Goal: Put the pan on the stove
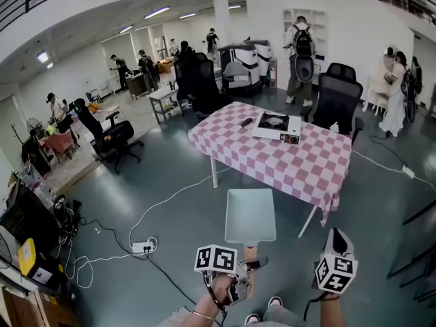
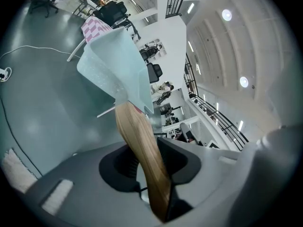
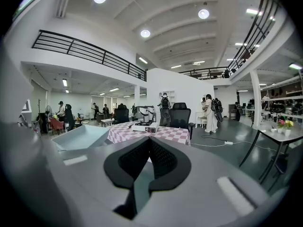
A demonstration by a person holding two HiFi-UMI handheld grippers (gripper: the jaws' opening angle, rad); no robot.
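Left gripper (image 2: 150,161): clamped on the wooden handle (image 2: 140,143), so the pan (image 1: 250,214) rides level.
Right gripper (image 3: 150,162): jaws together, empty, held aside.
Pan: airborne, well short of the table (image 1: 306,165).
Stove (image 1: 277,126): on the table, bare, likely awaiting the pan.

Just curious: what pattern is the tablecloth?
Pink-and-white checks on the tablecloth, clearest in the head view.
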